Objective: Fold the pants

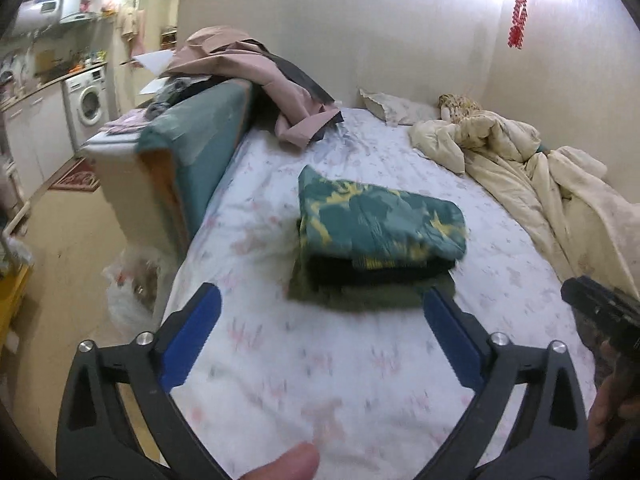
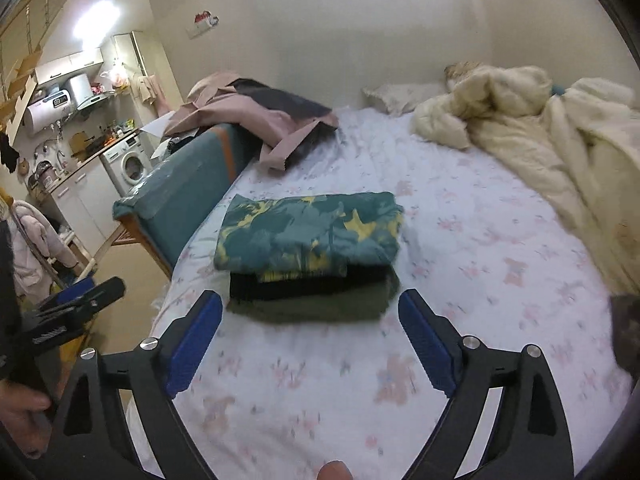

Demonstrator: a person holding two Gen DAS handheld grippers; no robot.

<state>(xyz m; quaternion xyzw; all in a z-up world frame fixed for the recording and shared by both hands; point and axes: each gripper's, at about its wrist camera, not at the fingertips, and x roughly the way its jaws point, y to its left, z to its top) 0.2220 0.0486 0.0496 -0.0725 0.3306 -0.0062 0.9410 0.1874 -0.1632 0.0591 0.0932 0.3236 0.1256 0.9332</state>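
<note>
The left gripper point(image 1: 320, 304) and right gripper point(image 2: 310, 306) hang above the near end of the bed point(image 1: 360, 392), each with its blue-padded jaws spread wide and nothing between them. Just beyond the fingertips, on the flowered sheet, sits a neat stack of folded clothes: the teal-and-yellow patterned pants point(image 2: 308, 232) on top, a black piece point(image 2: 304, 284) under them, an olive one point(image 2: 316, 306) at the bottom. Past the stack to its right, a cream duvet point(image 2: 560, 152) lies bunched along the wall; past it to the left, a pink garment point(image 2: 276, 128) spills from a green sofa arm point(image 2: 188, 184) onto the mattress. A pillow point(image 2: 400, 96) lies at the far end of the bed. By the look of it the patterned pants are already folded and stacked, both tools clear of them. The next move likely calls for fetching another garment and spreading it flat beside the stack.
</note>
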